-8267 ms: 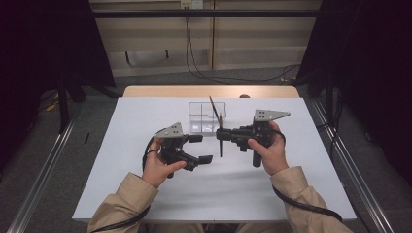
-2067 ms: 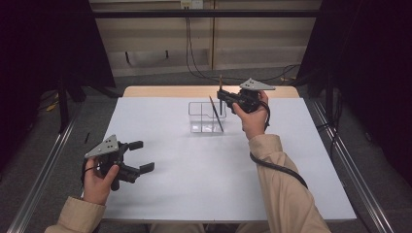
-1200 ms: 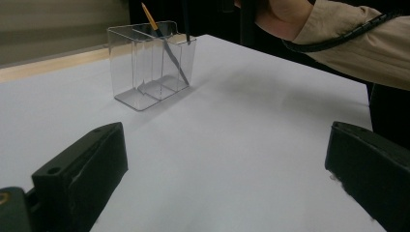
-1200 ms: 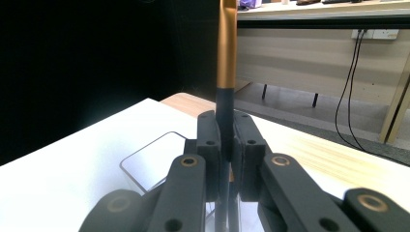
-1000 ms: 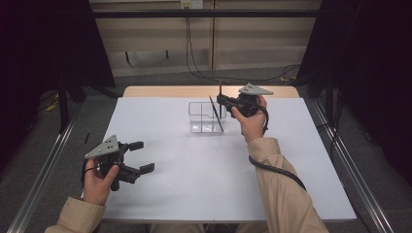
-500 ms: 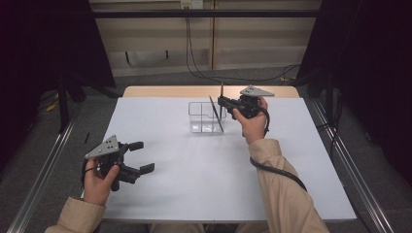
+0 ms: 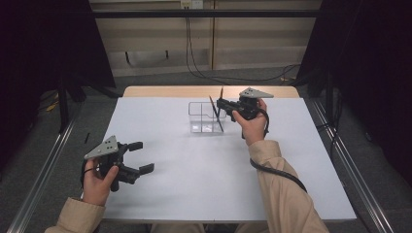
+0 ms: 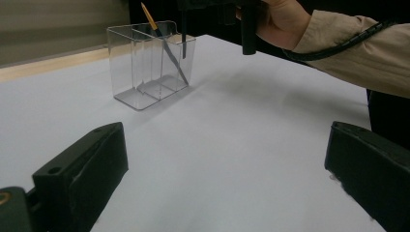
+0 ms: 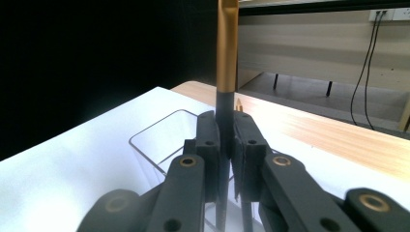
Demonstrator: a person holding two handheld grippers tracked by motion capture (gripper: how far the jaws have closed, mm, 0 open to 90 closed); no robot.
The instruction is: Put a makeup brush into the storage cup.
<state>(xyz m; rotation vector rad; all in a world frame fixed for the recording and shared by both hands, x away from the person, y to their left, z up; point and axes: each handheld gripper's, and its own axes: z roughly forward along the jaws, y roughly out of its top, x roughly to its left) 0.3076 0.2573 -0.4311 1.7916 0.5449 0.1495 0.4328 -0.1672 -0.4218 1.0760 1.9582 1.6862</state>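
From the high view, I am holding my right hand-held gripper (image 7: 221, 103) over the clear plastic organiser box (image 7: 194, 116), which is standing near the middle of the far edge of the white surface (image 7: 194, 170). A slim black pen with a gold-coloured upper end (image 7: 221, 92) is standing upright between its jaws. A second pen of the same kind (image 7: 216, 114) is leaning inside the box. My left hand-held gripper (image 7: 141, 156) is waiting above the near left corner, jaws spread wide and carrying nothing.

In the left gripper view, my own two jaws are standing far apart with bare surface between them. Farther off, the box (image 8: 145, 72) is showing its dividers, the second pen (image 8: 169, 53) is slanting across a compartment, and the lower end of the held pen (image 8: 183, 34) is hanging down at the box's rim; which compartment it is entering I cannot tell.

In the right gripper view, the pen (image 9: 226, 48) is sitting upright between the narrow jaws of the right hand-held gripper (image 9: 226, 140), which have just been opening, the pads seemingly touching it yet. The box's rim (image 9: 159, 125) is lying below.

I judge I am releasing the pen into the box. Next I should be widening the jaws fully, letting it drop, then lifting straight up without knocking either pen.
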